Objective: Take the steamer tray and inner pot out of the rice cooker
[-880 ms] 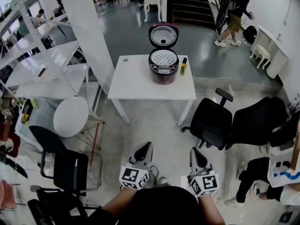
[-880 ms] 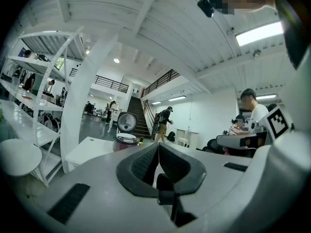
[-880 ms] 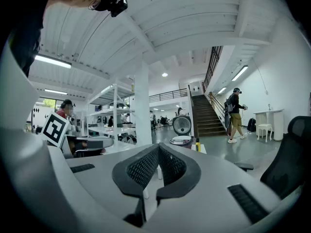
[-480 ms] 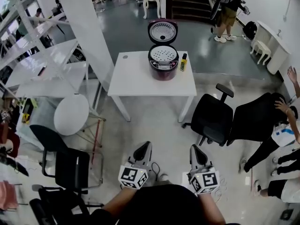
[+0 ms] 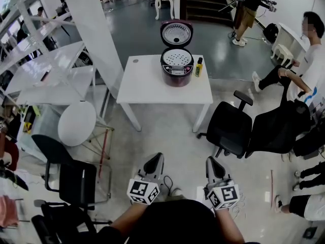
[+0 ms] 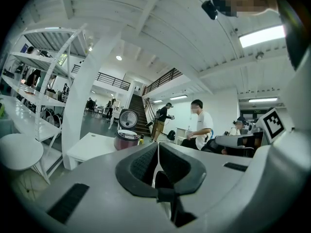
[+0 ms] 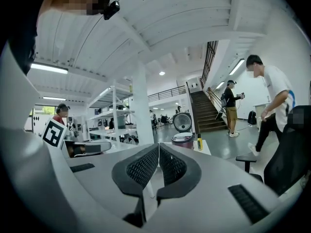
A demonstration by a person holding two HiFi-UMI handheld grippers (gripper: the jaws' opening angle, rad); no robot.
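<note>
A dark red rice cooker (image 5: 176, 69) stands on a white table (image 5: 147, 88) far ahead of me, its lid (image 5: 176, 34) swung up. A white perforated steamer tray (image 5: 176, 58) sits in its top; the inner pot beneath is hidden. The cooker also shows small in the left gripper view (image 6: 126, 139) and the right gripper view (image 7: 183, 140). My left gripper (image 5: 155, 162) and right gripper (image 5: 213, 168) are held close to my body, well short of the table. Both are shut with nothing between their pads.
A small yellow bottle (image 5: 198, 71) stands right of the cooker. Two black office chairs (image 5: 230, 131) are at the table's right front, another black chair (image 5: 71, 177) and a round white stool (image 5: 76, 124) at my left. White shelving (image 5: 35, 60) lines the left. A person (image 5: 304, 60) is at the right, another (image 5: 249, 9) by the stairs.
My grippers have kept still. The person at the right has come further into view by the chairs, and the one near the stairs has shifted slightly.
</note>
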